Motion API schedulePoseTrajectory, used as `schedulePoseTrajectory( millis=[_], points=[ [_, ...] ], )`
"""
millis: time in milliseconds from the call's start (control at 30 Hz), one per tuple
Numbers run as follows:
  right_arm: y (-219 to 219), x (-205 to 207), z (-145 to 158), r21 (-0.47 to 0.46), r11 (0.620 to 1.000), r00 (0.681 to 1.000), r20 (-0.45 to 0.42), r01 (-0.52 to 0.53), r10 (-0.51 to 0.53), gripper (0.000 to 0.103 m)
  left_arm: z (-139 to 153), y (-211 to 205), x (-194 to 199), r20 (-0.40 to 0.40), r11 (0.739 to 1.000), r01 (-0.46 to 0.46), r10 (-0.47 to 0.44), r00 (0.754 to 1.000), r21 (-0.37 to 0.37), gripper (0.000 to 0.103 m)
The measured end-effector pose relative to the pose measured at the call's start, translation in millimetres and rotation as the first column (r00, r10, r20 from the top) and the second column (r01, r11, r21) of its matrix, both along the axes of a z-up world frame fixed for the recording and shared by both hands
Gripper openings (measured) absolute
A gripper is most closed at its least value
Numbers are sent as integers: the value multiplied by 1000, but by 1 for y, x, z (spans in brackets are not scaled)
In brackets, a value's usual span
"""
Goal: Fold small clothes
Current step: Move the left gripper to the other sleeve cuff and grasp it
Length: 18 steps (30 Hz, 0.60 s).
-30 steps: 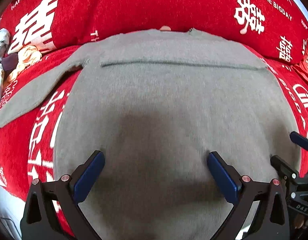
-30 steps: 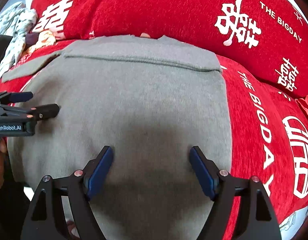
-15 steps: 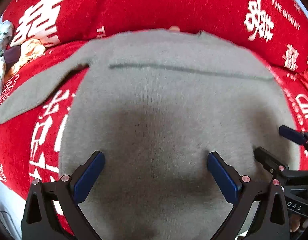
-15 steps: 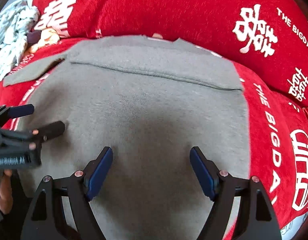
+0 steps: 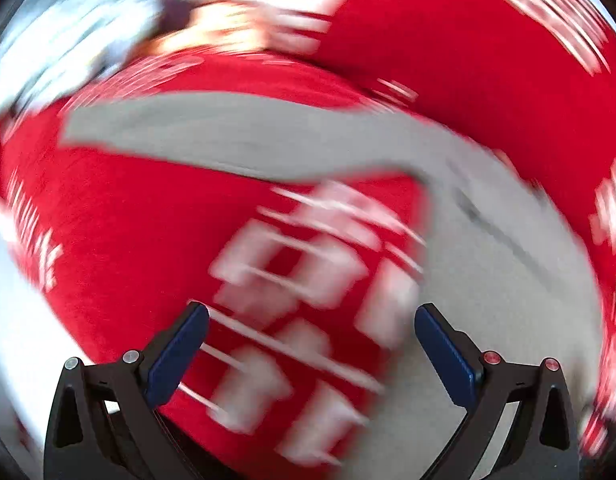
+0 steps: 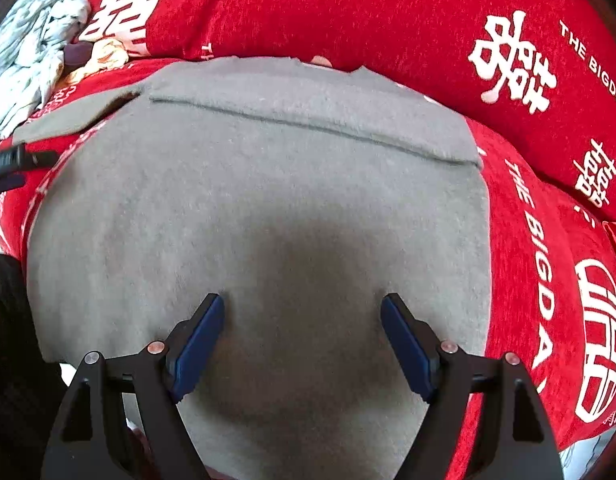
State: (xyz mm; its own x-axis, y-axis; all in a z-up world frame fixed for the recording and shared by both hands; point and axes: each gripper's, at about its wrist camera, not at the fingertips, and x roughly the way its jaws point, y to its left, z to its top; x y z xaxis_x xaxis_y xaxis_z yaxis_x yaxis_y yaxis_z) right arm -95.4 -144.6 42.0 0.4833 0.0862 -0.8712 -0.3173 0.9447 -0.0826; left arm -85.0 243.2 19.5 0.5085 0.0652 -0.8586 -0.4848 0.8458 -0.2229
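2 tongs agape: right tongs (image 6: 302,336) over grey sweater (image 6: 268,208); left tongs (image 5: 310,344) beside its sleeve (image 5: 228,140).

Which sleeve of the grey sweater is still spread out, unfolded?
The sleeve stretching toward the clothes pile; the other sleeve is folded flat across the sweater's chest.

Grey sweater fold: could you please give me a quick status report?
Both grippers open, left and right. Grey sweater flat on red cover, one sleeve spread out. Nothing blocking.
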Motion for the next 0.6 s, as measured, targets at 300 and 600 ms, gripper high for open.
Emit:
schedulePoseTrajectory(
  millis=[300,600],
  points=[
    [64,29,11,-9,996,995,24,-94,94,83,-19,162,14,48,899,-412,422,905,-145,103],
    [103,50,-1,-39,990,990,-14,-137,137,83,-20,176,72,63,909,-417,417,907,-15,102]
  ],
)
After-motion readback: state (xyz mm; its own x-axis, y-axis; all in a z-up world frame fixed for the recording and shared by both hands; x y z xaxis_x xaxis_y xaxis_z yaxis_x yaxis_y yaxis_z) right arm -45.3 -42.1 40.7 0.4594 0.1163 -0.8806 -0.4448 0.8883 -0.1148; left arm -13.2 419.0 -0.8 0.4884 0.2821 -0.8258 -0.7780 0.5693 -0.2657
